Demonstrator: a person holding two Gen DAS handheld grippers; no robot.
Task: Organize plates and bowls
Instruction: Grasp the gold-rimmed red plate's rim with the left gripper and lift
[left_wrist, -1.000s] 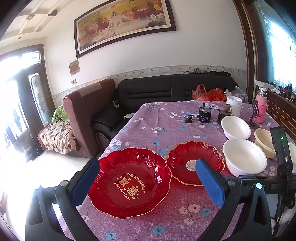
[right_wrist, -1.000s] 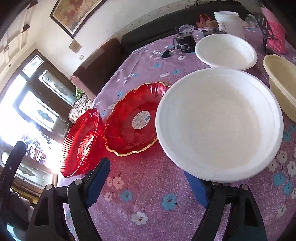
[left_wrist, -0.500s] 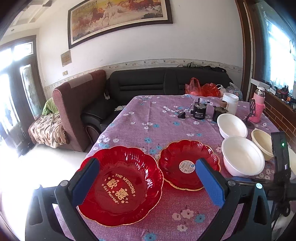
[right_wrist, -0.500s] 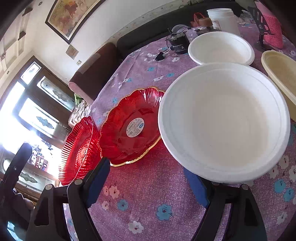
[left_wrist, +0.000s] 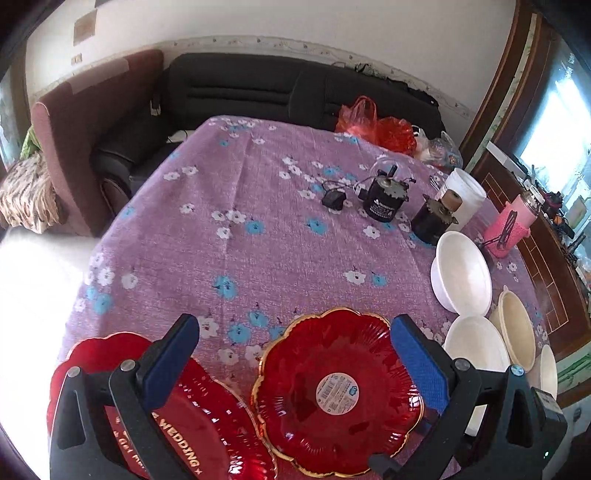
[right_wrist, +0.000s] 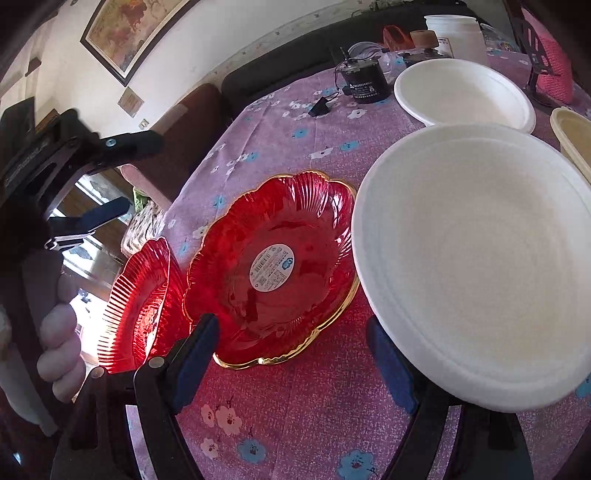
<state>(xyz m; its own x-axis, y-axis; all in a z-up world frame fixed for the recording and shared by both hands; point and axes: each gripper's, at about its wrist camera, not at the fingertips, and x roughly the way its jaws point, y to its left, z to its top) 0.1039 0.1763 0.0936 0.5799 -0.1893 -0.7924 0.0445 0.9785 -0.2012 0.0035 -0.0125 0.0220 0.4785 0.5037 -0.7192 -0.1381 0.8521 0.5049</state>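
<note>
Two red scalloped glass plates lie side by side on the purple flowered cloth. The gold-rimmed plate with a round sticker (left_wrist: 336, 402) (right_wrist: 273, 266) sits below and between the fingers of my left gripper (left_wrist: 295, 354), which is open and tipped down over it. The plate lettered "THE WEDDING" (left_wrist: 199, 435) (right_wrist: 136, 306) lies just to its left. My right gripper (right_wrist: 295, 362) is open and holds nothing. Its right finger (right_wrist: 391, 365) sits just under the rim of the near white bowl (right_wrist: 476, 258) (left_wrist: 476, 347). A hand (right_wrist: 59, 343) holds the left gripper (right_wrist: 129, 177).
A second white bowl (left_wrist: 461, 277) (right_wrist: 465, 92) and a cream bowl (left_wrist: 517, 332) stand to the right. Behind them are two black motors (left_wrist: 384, 199), a white jar (left_wrist: 465, 192) and a pink bottle (left_wrist: 509, 225). The table's left edge drops toward an armchair (left_wrist: 74, 140).
My left gripper swung right and tipped downward, from over the wedding plate to over the sticker plate. The right gripper crept slightly closer to the white bowl. Both stayed open.
</note>
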